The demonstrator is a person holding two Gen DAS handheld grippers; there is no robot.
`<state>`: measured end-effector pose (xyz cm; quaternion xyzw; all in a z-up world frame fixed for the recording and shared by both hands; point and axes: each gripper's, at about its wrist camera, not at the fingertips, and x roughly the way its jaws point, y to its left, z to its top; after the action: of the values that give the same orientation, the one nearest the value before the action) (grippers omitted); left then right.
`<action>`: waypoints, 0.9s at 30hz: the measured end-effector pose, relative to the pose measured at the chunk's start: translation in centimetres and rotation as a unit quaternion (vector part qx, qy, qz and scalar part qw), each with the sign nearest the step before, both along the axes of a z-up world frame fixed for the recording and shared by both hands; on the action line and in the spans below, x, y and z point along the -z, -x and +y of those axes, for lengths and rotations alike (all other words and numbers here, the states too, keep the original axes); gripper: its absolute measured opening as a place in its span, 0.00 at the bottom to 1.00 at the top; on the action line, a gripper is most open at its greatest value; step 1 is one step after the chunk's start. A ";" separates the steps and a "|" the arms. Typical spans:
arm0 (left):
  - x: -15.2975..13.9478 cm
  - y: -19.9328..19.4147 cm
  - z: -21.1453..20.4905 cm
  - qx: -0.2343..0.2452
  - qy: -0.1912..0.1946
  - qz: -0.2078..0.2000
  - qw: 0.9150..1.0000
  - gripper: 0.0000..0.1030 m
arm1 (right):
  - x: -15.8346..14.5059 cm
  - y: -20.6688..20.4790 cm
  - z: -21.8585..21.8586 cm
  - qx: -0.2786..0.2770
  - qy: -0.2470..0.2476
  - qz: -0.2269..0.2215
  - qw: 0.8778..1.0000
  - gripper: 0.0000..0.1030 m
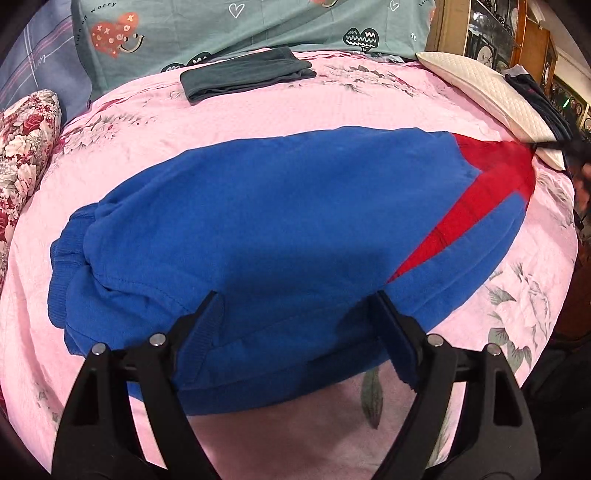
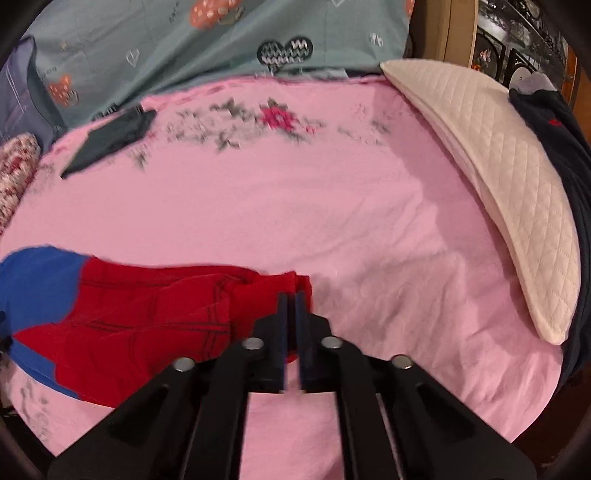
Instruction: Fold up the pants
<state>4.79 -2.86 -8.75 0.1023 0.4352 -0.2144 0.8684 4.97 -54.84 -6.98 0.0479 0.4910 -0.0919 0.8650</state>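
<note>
Blue pants (image 1: 277, 221) with a red waist part (image 1: 491, 181) lie folded lengthwise on the pink bed sheet (image 1: 332, 107). The ribbed cuffs (image 1: 64, 254) are at the left. My left gripper (image 1: 295, 306) is open and empty, its fingers spread over the near edge of the blue fabric. In the right wrist view my right gripper (image 2: 291, 299) is shut on the red waist end (image 2: 147, 314) of the pants; the blue part (image 2: 33, 280) shows at far left. The right gripper shows as a dark blur at the far right of the left wrist view (image 1: 569, 147).
A folded dark grey garment (image 1: 247, 74) lies at the back of the bed. A white quilted pillow (image 2: 498, 192) with dark clothes (image 2: 554, 147) on it lies along the right side. A floral pillow (image 1: 26, 147) is at the left. A teal patterned cover (image 1: 258, 26) lies behind.
</note>
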 end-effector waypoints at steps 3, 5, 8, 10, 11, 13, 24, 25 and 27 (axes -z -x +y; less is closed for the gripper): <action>-0.3 0.4 0.1 0.004 -0.004 0.001 1.000 0.80 | -0.1 0.5 -0.6 0.008 -0.020 -0.015 1.000 0.08; -1.0 0.7 0.0 0.011 0.001 0.002 1.000 0.79 | -1.8 1.3 -1.0 0.018 -0.026 -0.044 0.999 0.34; -3.1 1.7 -1.0 0.047 0.028 -0.018 0.998 0.79 | -3.7 2.6 -1.8 0.023 -0.053 -0.086 0.995 0.70; -3.9 1.7 -2.9 0.068 0.041 -0.030 0.996 0.80 | -3.3 2.8 -2.8 0.029 -0.099 -0.092 0.990 0.70; -4.0 1.5 -3.9 0.075 0.047 -0.031 0.996 0.80 | -2.8 2.7 -3.0 0.034 -0.114 -0.088 0.989 0.70; -3.8 1.0 -6.7 0.095 0.062 -0.025 0.993 0.80 | -1.1 2.2 -3.2 0.045 -0.132 -0.072 0.988 0.70; -0.6 -0.1 -11.7 0.118 0.038 0.020 0.992 0.79 | 0.2 2.1 -1.2 0.046 -0.210 -0.069 0.974 0.24; -0.8 -0.2 -11.4 0.112 0.044 0.014 0.993 0.79 | -1.0 2.3 -0.6 0.044 -0.211 -0.082 0.973 0.22; -1.9 -0.1 -9.9 0.095 0.062 -0.002 0.994 0.79 | -4.1 2.7 2.0 0.020 -0.208 -0.112 0.971 0.21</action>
<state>4.92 -12.72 -6.83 0.0899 0.4082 -0.3224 0.8494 2.31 -52.86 -2.92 0.2469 0.3978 0.0008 0.8836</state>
